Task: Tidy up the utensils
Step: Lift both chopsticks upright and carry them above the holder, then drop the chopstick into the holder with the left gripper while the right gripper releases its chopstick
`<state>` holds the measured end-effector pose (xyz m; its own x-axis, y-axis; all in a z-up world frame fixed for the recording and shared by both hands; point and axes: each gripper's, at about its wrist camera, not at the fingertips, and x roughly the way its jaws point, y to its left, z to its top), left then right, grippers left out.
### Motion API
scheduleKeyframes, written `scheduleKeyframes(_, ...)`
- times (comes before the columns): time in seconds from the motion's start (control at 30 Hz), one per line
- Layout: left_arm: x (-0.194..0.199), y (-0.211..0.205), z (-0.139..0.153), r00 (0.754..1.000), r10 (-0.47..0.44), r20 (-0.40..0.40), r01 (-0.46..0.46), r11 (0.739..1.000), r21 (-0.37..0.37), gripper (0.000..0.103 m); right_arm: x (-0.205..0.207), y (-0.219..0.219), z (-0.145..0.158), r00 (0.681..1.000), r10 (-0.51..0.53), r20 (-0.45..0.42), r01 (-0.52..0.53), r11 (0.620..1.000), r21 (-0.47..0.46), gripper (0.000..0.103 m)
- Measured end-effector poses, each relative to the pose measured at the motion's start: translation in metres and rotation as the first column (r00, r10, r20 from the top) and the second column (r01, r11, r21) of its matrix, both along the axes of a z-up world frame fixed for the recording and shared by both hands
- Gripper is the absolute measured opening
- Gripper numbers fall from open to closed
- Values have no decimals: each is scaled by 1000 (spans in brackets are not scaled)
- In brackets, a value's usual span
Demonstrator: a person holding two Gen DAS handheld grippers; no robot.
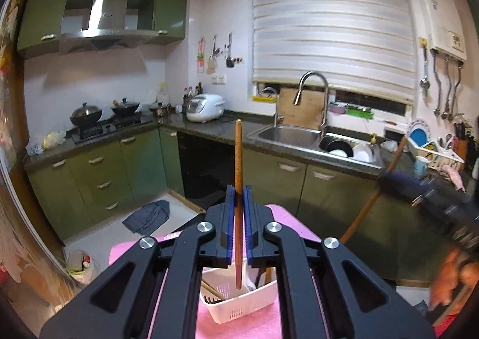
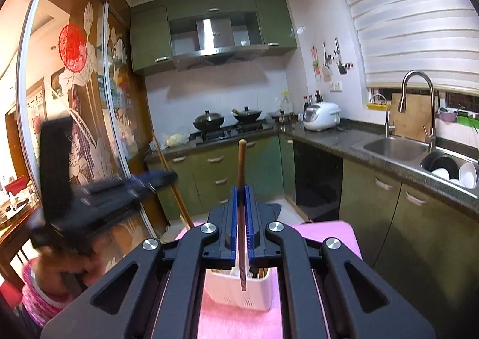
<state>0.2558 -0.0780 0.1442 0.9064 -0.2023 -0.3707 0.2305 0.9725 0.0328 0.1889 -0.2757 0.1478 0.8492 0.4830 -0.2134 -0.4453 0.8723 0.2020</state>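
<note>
On the left, our left gripper (image 1: 238,193) pinches a wooden chopstick (image 1: 238,159) upright between closed jaws, its tip hanging over the white utensil basket (image 1: 239,306) on the pink cloth (image 1: 239,328). On the right, our right gripper (image 2: 241,193) clamps a second chopstick (image 2: 241,165) the same way above that basket. We should keep both sticks vertical, centre them over one compartment, and lower before releasing.
</note>
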Motion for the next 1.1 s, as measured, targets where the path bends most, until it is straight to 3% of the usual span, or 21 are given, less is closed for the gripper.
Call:
scheduleKeyframes(0.33,50,13,-72,990,42,-138,-42,999,5,6,28,16,15,1000,2,10,-2,1000,-17,6)
scheduleKeyframes(0.37,52,14,-80,987,43,-157,-42,999,9,9,35,19,15,1000,1,3,-1,1000,-18,6)
scheduleKeyframes(0.5,42,18,-100,984,37,-174,-38,999,-5,47,57,29,9,1000,-12,-15,11,1000,-19,6)
scheduleKeyframes(0.73,-22,26,-110,996,64,-66,-65,998,-21,68,101,41,-11,997,-28,-65,26,999,-22,6)
scheduleKeyframes(0.87,-64,34,-118,995,95,-20,-96,994,-52,89,121,55,-36,992,-28,-126,21,998,-56,6)
scheduleKeyframes(1.1,-103,54,-128,988,155,-21,-156,981,-117,96,139,80,-82,978,-27,-206,0,992,-129,6)
